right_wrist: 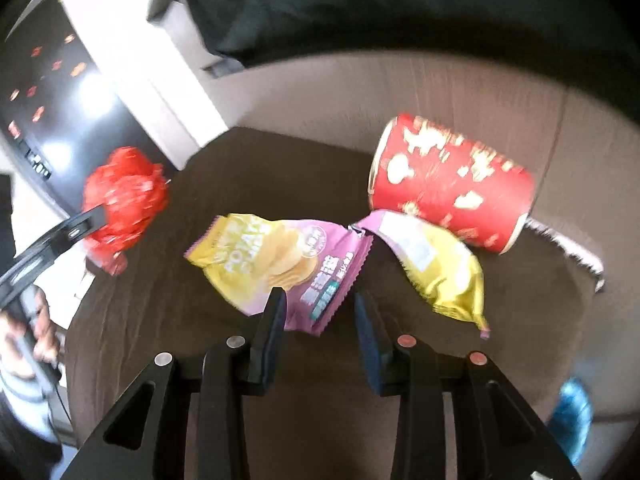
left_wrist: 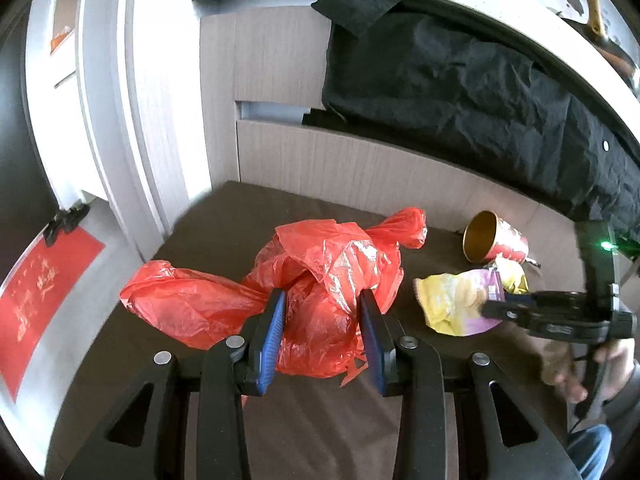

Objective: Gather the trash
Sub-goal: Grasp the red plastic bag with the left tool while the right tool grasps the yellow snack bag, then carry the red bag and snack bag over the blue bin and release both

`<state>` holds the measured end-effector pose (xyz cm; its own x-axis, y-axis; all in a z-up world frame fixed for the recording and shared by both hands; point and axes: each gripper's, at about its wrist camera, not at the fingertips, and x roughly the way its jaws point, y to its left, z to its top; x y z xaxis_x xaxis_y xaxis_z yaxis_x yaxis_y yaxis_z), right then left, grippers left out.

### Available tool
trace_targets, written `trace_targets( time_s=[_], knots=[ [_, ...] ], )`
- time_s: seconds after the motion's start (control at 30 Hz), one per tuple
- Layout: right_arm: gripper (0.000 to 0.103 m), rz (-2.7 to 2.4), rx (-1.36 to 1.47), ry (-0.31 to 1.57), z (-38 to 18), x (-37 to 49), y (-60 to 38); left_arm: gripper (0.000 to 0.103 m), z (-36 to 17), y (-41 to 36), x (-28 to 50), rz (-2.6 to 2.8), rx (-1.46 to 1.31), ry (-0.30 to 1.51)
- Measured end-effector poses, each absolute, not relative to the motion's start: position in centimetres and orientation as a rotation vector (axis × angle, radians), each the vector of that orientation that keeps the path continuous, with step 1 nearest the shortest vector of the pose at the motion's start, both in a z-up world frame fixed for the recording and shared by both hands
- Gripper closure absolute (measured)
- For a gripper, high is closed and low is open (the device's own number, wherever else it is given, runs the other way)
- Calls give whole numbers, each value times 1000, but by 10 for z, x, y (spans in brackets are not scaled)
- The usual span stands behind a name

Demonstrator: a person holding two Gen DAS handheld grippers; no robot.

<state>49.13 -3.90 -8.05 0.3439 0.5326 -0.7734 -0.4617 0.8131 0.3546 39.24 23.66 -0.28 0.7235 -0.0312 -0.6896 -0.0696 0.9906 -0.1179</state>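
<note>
Clamped on a crumpled red plastic bag (left_wrist: 320, 292) by the left gripper (left_wrist: 323, 304), blue pads (left_wrist: 275, 328) pressed into the bunched film on both sides, loose folds spilling past the jaws toward the grey cabinet front (left_wrist: 360, 160). Hung just above the brown cushioned surface (left_wrist: 248, 216), or possibly brushing it, hard to say through the fisheye. Seen from the right wrist as a red blurred clump (right_wrist: 124, 196) at the far left edge of the brown surface (right_wrist: 280, 168), pinched by a black finger, with a hand (right_wrist: 36, 340) on the handle below. Held spread above the near end of a yellow-and-purple potato chip packet (right_wrist: 280, 264) by the right gripper (right_wrist: 320, 308), jaws apart with the packet's serrated edge between them but no pad pressing on it. Lay flat on the brown surface, that packet, with a second, crumpled yellow packet (right_wrist: 440, 272) just beside it, corners touching. Rested on its side beyond the crumpled packet and against it, a red paper cup with gold print (right_wrist: 452, 188), gold lining visible at the open mouth (left_wrist: 480, 240) in the left view. Draped over the counter behind the brown surface, a black cloth (left_wrist: 460, 76).
</note>
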Motion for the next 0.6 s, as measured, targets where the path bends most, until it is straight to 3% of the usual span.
trace_targets(
  time_s=[0.1, 0.13, 0.4, 0.6],
  knots=[
    [76, 626, 109, 1002, -83, 496, -32, 66, -7, 231, 390, 35, -140, 769],
    [95, 637, 129, 1005, -83, 498, -29, 66, -8, 230, 388, 32, -142, 771],
    [100, 594, 65, 851, -12, 444, -56, 66, 14, 187, 364, -41, -128, 754],
    [100, 478, 51, 762, 38, 381, -136, 66, 32, 102, 340, -243, -147, 761]
  ],
)
